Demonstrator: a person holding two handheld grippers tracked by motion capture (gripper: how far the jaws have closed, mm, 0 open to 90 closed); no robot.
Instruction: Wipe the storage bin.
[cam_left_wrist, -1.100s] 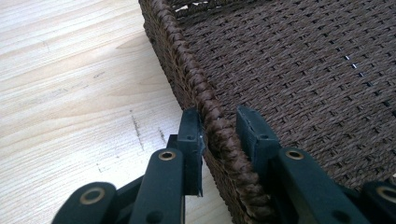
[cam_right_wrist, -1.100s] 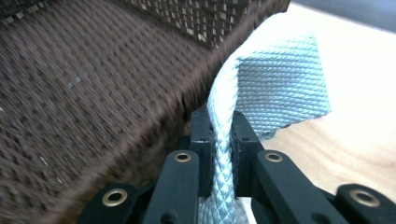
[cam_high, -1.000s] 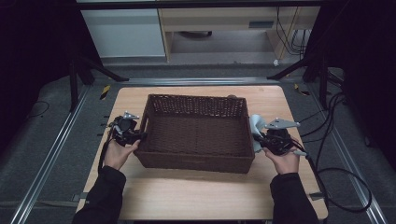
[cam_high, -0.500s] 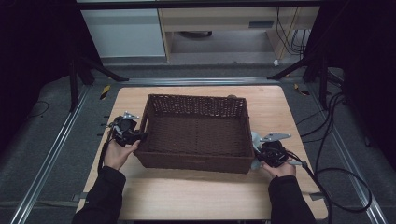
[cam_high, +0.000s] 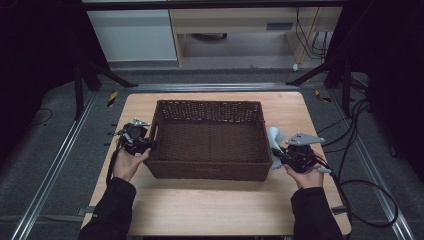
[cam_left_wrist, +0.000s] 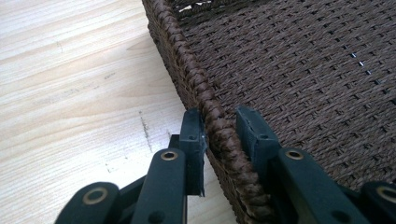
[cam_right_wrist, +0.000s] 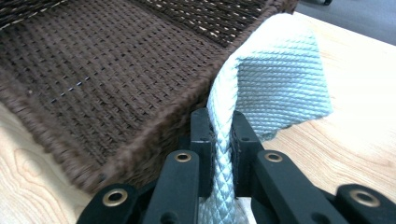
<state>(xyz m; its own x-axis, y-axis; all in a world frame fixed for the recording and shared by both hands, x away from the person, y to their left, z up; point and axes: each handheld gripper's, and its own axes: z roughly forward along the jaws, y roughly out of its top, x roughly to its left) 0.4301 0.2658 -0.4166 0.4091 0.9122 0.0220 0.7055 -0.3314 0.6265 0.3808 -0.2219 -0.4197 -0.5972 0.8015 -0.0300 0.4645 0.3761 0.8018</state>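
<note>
- Basket (cam_high: 209, 140) sits in the middle of the worktop (cam_high: 200, 210), wide and shallow, with nothing lying on its woven floor.
- Left gripper (cam_high: 142, 145) is at the basket's left wall. In the left gripper view its jaws straddle the braided rim (cam_left_wrist: 219, 135): one jaw outside and touching it, the other inside with a thin gap. They have just been closing a little, and the grip does not look firm yet.
- Right gripper (cam_high: 280, 156) is at the basket's right wall, near the front corner. Its jaws are pinched tight on a pale cloth strap (cam_right_wrist: 224, 140) that rises beside the rim and folds over outside it.
- Done well, I'd say the left jaws should finish closing on the rim before any lift, so the braid cannot slip out sideways.
- Both hands should then rise together and level; the right one holds soft cloth, which may stretch or sag, so that side could lag and tip the basket.
- A slow start would show whether the strap holds.
</note>
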